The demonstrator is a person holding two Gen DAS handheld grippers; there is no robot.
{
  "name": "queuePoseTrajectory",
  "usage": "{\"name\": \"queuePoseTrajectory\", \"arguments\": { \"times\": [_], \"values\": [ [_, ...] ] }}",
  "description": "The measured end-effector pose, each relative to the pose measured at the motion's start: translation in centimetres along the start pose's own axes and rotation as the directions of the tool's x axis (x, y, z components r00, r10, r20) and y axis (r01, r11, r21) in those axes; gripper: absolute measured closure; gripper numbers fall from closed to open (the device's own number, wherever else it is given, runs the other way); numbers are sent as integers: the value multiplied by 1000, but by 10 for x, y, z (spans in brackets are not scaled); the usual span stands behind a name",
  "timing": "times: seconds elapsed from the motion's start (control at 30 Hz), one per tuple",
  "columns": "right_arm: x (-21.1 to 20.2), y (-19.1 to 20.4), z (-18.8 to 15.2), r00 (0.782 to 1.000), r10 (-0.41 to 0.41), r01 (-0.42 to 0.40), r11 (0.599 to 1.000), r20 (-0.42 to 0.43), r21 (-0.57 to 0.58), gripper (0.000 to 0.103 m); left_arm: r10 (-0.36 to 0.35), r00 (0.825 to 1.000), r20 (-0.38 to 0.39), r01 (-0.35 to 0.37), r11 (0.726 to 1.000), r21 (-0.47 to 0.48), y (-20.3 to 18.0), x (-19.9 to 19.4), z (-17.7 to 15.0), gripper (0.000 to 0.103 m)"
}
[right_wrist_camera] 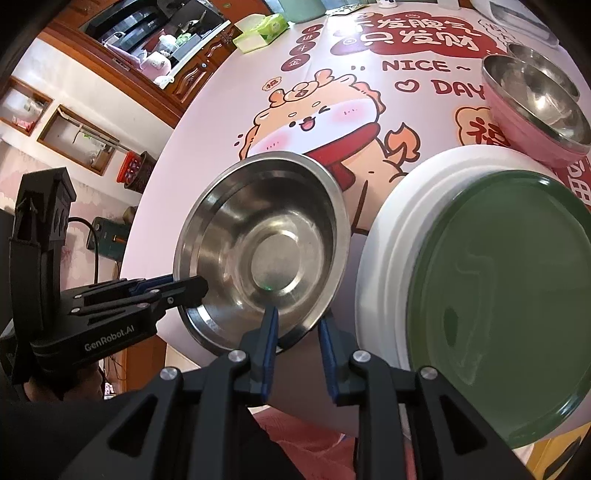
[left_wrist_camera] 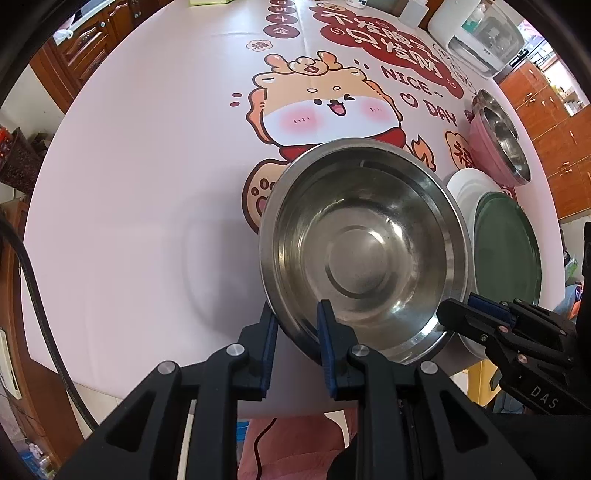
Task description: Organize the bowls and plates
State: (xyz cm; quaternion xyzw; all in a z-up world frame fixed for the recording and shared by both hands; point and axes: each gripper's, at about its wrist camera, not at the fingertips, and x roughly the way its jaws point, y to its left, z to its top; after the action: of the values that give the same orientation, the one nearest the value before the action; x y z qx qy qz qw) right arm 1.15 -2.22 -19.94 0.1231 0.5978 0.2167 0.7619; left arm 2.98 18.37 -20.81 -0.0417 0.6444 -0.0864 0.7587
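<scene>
A steel bowl (left_wrist_camera: 362, 251) (right_wrist_camera: 262, 251) hangs tilted over the table's near edge. My left gripper (left_wrist_camera: 297, 332) (right_wrist_camera: 192, 286) is shut on the bowl's near-left rim, one pad inside and one outside. My right gripper (right_wrist_camera: 297, 328) (left_wrist_camera: 458, 314) straddles the opposite rim; its pads look slightly off the metal. To the right a green plate (left_wrist_camera: 506, 251) (right_wrist_camera: 498, 295) lies on a white plate (left_wrist_camera: 465, 184) (right_wrist_camera: 388, 221). Behind them a pink bowl with a steel inside (left_wrist_camera: 487, 147) (right_wrist_camera: 517, 118) is nested with another steel bowl (right_wrist_camera: 543, 62).
The round table (left_wrist_camera: 129, 221) (right_wrist_camera: 221, 122) wears a pink cloth with a cartoon print. A white appliance (left_wrist_camera: 476, 33) stands at the far right, a tissue box (right_wrist_camera: 262, 31) at the far edge. Wooden cabinets ring the room.
</scene>
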Motion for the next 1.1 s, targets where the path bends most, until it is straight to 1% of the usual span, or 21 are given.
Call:
{"name": "queuePoseTrajectory", "arguments": {
  "times": [0.17,0.4,0.5,0.67,0.7,0.8,0.9,1.1],
  "values": [
    [1,3,0,1000,0,-1,1000,-16,-29,78,14,1000,0,-14,1000,-10,2,-1,3,84],
    [0,1,-2,1000,-18,17,999,-22,-36,77,19,999,28,-18,1000,-4,-1,-8,4,79],
    [-1,1,-4,999,-25,24,999,-23,-44,75,25,999,42,-24,1000,-4,-2,-12,4,78],
    [-5,3,-7,999,-27,26,998,-21,-62,68,38,997,64,-37,999,-10,-3,-21,1,76],
    [-6,3,-8,999,-26,25,998,-20,-65,68,40,997,70,-40,999,-11,-3,-22,0,76],
    [-11,3,-9,999,-33,32,996,-7,-80,68,46,994,96,-45,999,-15,-5,-29,0,75],
    [-20,5,-9,998,-63,65,991,17,-113,67,51,990,128,-49,999,-14,-9,-38,0,73],
    [-40,2,-10,993,-97,107,982,68,-157,67,43,984,176,-45,999,11,-29,-50,3,72]
  ]
}}
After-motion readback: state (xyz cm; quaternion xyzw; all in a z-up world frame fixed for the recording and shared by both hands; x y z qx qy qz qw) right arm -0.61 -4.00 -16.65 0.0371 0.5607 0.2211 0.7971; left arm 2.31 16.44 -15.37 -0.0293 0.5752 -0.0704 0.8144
